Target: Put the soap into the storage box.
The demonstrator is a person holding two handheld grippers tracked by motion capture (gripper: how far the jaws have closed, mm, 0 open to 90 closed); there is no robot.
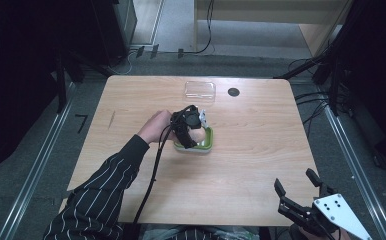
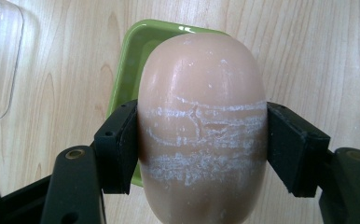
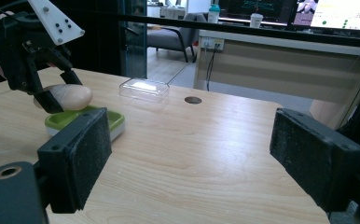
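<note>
I have the left gripper (image 1: 195, 131) clamped across the middle of a smooth, peach-coloured oval bar of soap (image 2: 201, 130), one black pad on each long flank; the soap hangs just over the near part of a shallow lime-green plastic soap dish (image 2: 136, 60) with a white underside, which sits near the middle of the pale wooden table (image 1: 261, 150); whether the bar's underside already touches the dish I cannot tell. My right gripper (image 1: 303, 192) waits at the near right corner of the table, jaws spread wide with nothing between them, well apart from the dish.

What worries me first is the grip itself; the bar is rounded and scored with white, powdery streaks where the pads sit, so I judge it could squirt out forwards or backwards if I squeeze harder or tilt the hand. If I let go while it overhangs the near rim, it may tip the light dish or slide off onto the wood. A sideways nudge on lowering could shove the dish; nothing holds it down. The clear rectangular plastic lid (image 1: 200, 89) lies at the far edge, left of a small dark round hole (image 1: 233, 92), safely out of the way.
</note>
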